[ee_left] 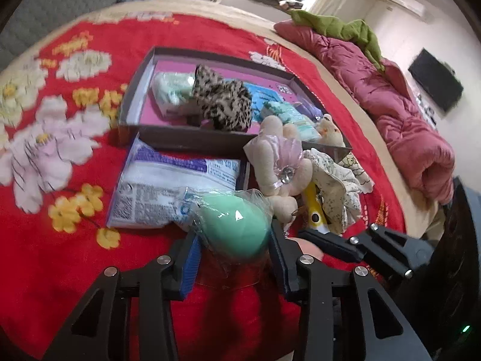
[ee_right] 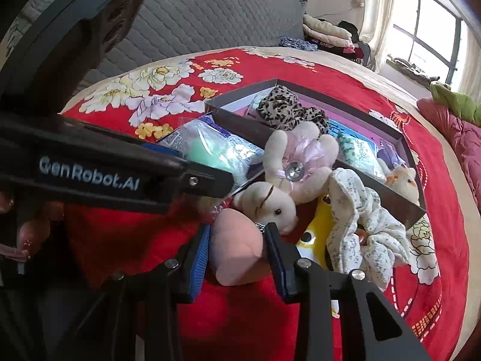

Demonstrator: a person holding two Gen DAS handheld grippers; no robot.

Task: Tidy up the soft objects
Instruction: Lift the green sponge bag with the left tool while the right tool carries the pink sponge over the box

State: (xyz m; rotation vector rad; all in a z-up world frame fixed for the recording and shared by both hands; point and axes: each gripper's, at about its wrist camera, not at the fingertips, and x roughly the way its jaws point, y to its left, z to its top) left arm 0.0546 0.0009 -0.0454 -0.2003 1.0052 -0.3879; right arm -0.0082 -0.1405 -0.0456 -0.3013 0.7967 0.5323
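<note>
My left gripper (ee_left: 233,240) is shut on a green egg-shaped sponge in clear wrap (ee_left: 233,227), held just above the red bedspread. My right gripper (ee_right: 237,240) is shut on a pink egg-shaped sponge (ee_right: 237,246). A cream plush toy with a pink flower (ee_left: 278,159) lies next to the box; it also shows in the right wrist view (ee_right: 288,168). A floral scrunchie (ee_right: 363,222) and a yellow item (ee_right: 312,234) lie beside it. The shallow dark box (ee_left: 180,52) holds a leopard scrunchie (ee_left: 222,102), tissue packs and a small plush (ee_left: 329,129).
A white and purple wipes pack (ee_left: 168,186) lies in front of the box. A rolled pink quilt (ee_left: 390,102) with green cloth lies at the bed's right. The left gripper's arm (ee_right: 99,174) crosses the right wrist view. A grey headboard (ee_right: 210,9) stands behind.
</note>
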